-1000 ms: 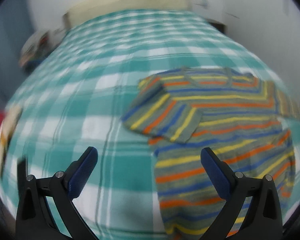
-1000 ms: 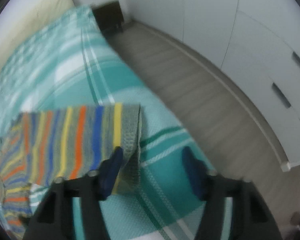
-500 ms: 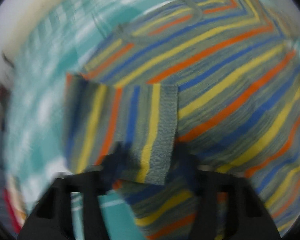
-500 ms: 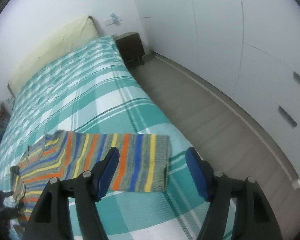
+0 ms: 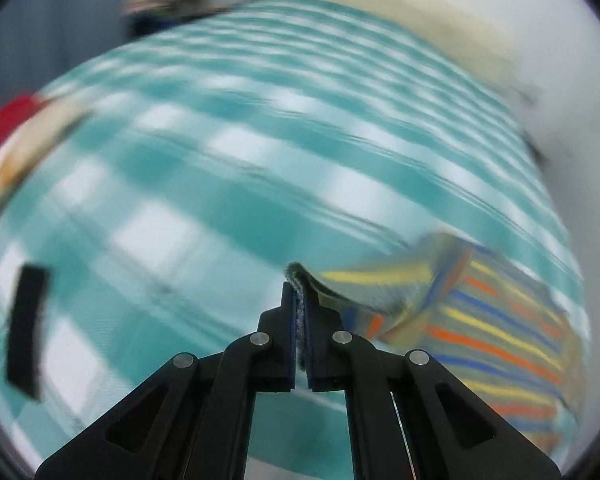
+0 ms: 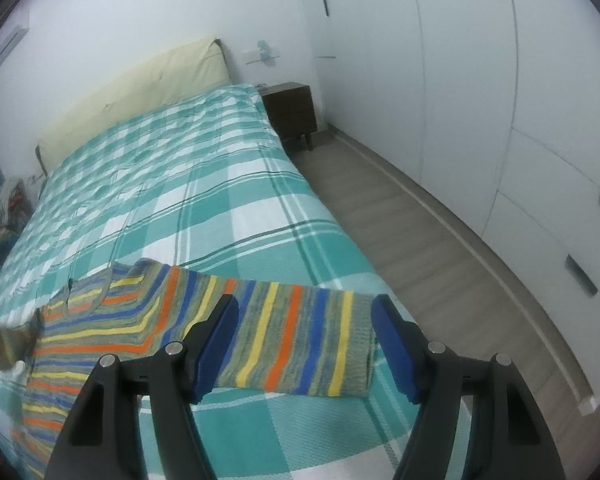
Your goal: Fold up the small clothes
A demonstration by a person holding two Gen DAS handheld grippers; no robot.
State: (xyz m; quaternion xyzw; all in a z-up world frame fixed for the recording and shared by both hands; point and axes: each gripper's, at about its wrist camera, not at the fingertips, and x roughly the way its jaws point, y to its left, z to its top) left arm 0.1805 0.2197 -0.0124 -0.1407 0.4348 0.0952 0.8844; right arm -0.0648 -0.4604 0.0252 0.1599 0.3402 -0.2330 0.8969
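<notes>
The left gripper (image 5: 299, 300) is clamped on the cuff of the striped sweater (image 6: 284, 344) (lying on the teal checked bedspread (image 6: 204, 184)), while the right gripper (image 6: 306, 344) hovers wide apart, holding nothing, above the other sleeve.

free: bedspread (image 6: 236, 208) beyond sweater (image 6: 284, 340) | blocked: wardrobe (image 6: 500, 80), nightstand (image 6: 292, 112)

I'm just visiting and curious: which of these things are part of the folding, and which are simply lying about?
Part of the job:
striped sweater
left gripper, shut on its cuff
right gripper, open above a sleeve

Lying about:
plaid bedspread
nightstand
headboard
white wardrobe
black strip
</notes>
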